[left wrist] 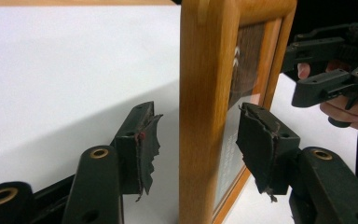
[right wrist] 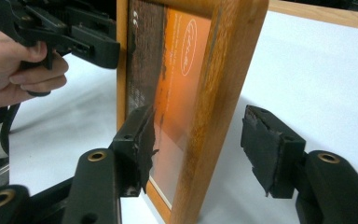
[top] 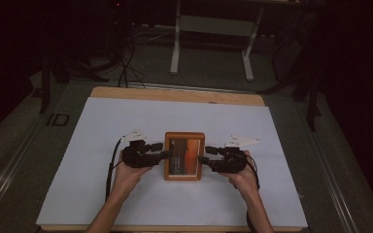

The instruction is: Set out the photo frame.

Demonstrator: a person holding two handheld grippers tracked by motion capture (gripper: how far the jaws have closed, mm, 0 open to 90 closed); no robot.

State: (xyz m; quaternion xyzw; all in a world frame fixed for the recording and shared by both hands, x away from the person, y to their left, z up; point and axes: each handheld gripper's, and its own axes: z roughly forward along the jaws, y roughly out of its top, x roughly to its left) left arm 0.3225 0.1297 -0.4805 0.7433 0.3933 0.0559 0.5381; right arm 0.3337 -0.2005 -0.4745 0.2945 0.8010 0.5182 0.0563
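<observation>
A wooden picture frame (top: 184,155) with an orange and brown print lies flat on the white sheet, near the middle. My left gripper (top: 167,154) sits at its left edge and my right gripper (top: 203,159) at its right edge. In the left gripper view the frame's side rail (left wrist: 200,93) stands between the jaws of the left gripper (left wrist: 198,116), with a gap beside the left pad (left wrist: 144,144). In the right gripper view the rail (right wrist: 214,116) is between the open jaws of the right gripper (right wrist: 199,114), clear of the right pad (right wrist: 263,149).
The white sheet (top: 126,121) covers a wooden table whose bare far edge (top: 175,93) shows. Behind the table stands a white-legged desk frame (top: 211,43) on grey floor, with cables (top: 126,68) at the back left. A dark stand (top: 313,92) is at the right.
</observation>
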